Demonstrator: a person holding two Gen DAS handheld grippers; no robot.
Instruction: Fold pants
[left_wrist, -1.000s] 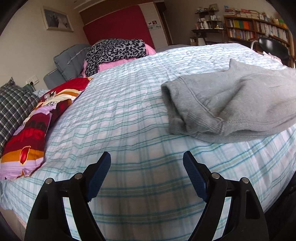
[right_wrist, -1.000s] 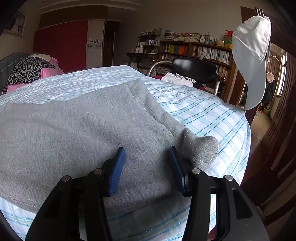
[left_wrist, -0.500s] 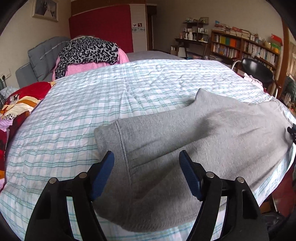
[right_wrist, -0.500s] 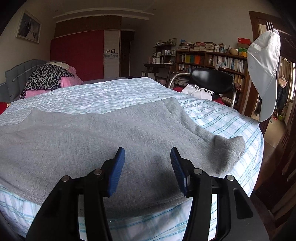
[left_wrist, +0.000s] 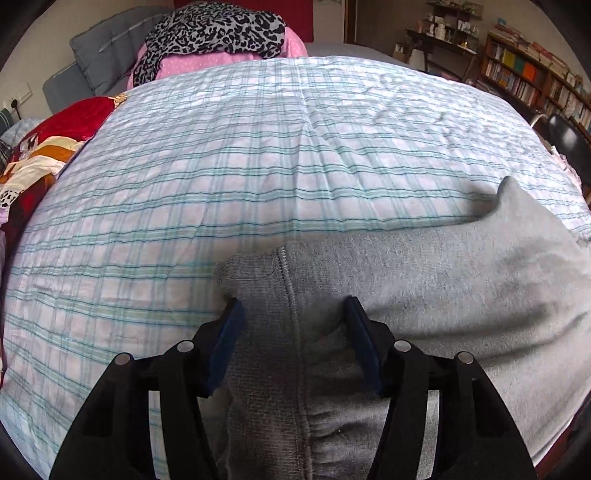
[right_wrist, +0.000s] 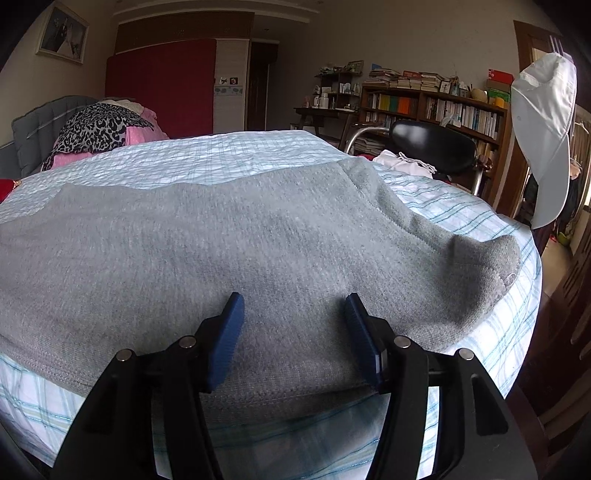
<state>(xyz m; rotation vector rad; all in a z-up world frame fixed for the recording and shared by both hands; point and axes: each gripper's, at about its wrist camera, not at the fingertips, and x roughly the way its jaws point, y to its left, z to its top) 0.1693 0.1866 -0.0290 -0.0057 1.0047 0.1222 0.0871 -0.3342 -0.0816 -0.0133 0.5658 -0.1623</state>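
Note:
Grey sweatpants (left_wrist: 424, 280) lie flat across the near edge of a bed with a blue-green plaid sheet (left_wrist: 221, 166). My left gripper (left_wrist: 293, 314) is open, its fingers straddling the ribbed end and seam at the pants' left end, low over the cloth. In the right wrist view the same pants (right_wrist: 221, 236) spread leftward, with a ribbed end (right_wrist: 495, 266) at the right. My right gripper (right_wrist: 293, 314) is open over the near hem of the pants, near the bed's front edge.
A leopard-print and pink pile (left_wrist: 218, 33) and grey pillows (left_wrist: 99, 55) sit at the bed's head. A red patterned quilt (left_wrist: 40, 155) lies at the left. A black chair (right_wrist: 432, 147), bookshelves (right_wrist: 436, 107) and a hanging white cap (right_wrist: 546, 133) stand right of the bed.
My left gripper has swung right and dropped onto the pants' left end, with its fingers closer together. My right gripper has shifted a little along the near hem and stays open.

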